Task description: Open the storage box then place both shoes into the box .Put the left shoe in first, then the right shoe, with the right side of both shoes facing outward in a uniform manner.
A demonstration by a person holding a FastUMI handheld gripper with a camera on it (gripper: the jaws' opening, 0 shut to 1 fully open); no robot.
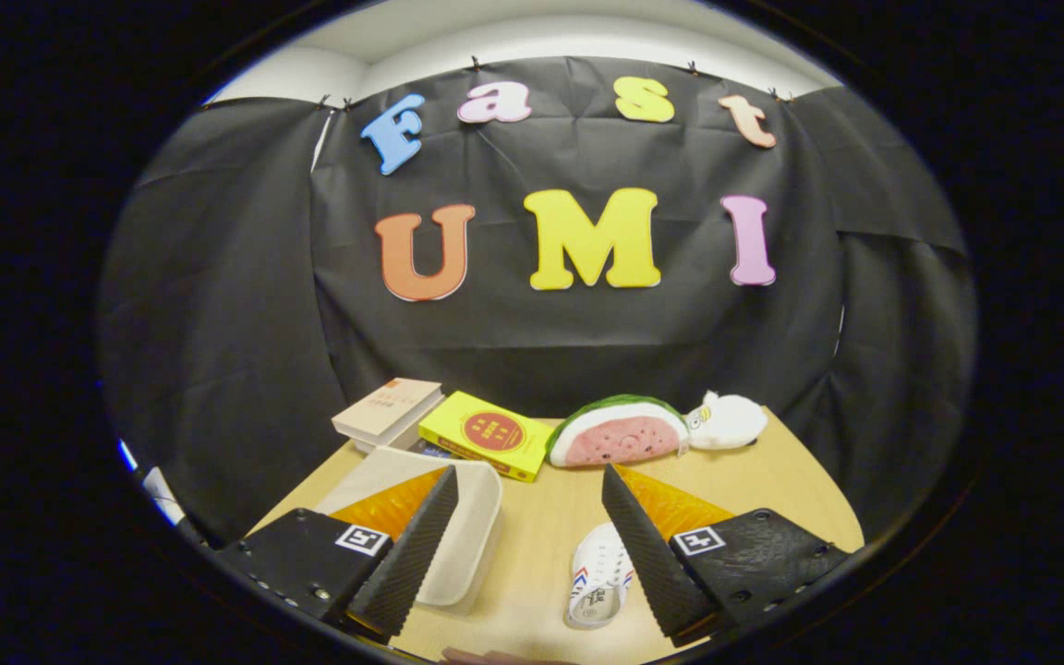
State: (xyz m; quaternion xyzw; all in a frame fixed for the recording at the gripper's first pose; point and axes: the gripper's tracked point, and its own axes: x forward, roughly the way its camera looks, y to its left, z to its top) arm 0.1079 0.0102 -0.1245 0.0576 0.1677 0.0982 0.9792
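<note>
Now your jaws (525, 517) hang wide apart over the desk (541, 536), holding nothing — the clear box (463, 526) sits at your left finger, one white shoe (598, 574) just inside your right.

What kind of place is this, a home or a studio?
Probably a staged recording booth, not a home: black cloth walls in a small wooden table set with props, a clear box, a shoe and books. The gripper hangs open above it.
</note>
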